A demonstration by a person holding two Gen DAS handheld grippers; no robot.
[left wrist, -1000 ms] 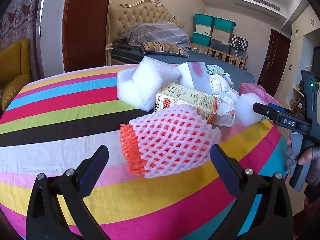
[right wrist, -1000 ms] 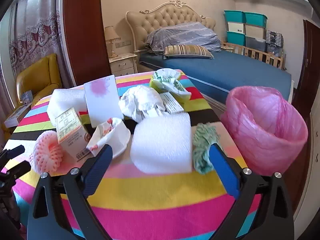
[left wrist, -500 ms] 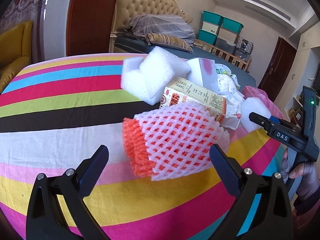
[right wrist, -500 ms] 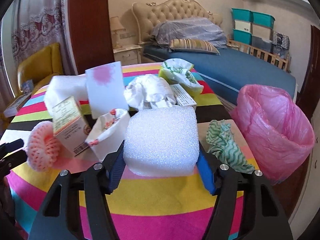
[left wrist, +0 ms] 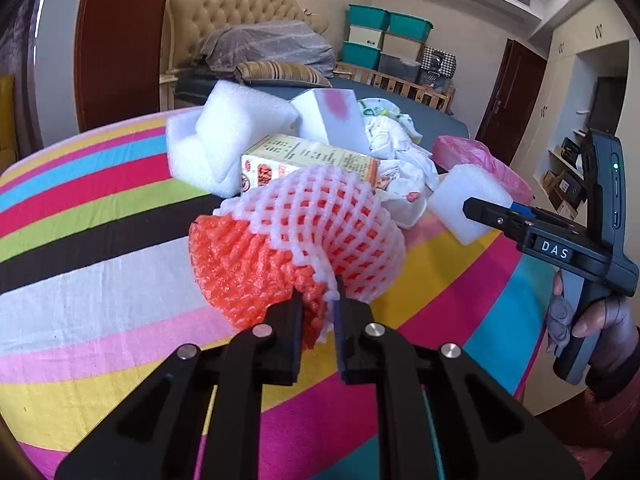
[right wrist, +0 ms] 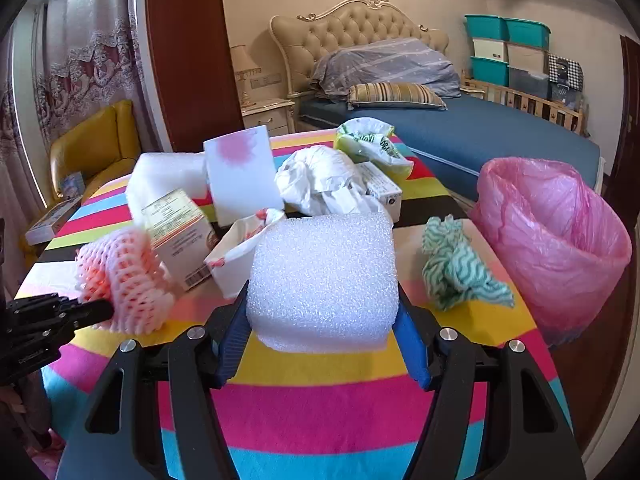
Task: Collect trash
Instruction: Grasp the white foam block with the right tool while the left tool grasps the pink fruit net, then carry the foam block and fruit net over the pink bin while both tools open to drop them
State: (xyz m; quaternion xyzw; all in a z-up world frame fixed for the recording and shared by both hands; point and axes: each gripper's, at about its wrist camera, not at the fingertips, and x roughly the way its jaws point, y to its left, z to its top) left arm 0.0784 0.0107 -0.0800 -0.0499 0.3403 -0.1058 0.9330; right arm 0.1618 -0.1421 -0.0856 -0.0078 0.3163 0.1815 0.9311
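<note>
Since the earlier frame, the left gripper (left wrist: 318, 300) has closed from spread to pinching the foam fruit net (left wrist: 304, 240), which lies crosswise on the striped tablecloth (left wrist: 100, 280), beside the carton (left wrist: 304, 160). Beyond, the right gripper (right wrist: 322, 320) clamps the white foam block (right wrist: 324, 276), near the pink bag (right wrist: 556, 236).

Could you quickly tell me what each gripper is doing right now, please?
Left gripper: closed on the foam fruit net.
Right gripper: closed on the white foam block.

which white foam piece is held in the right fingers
The square foam block, between the right gripper fingers. The other foam pieces lie behind the carton, untouched.
</note>
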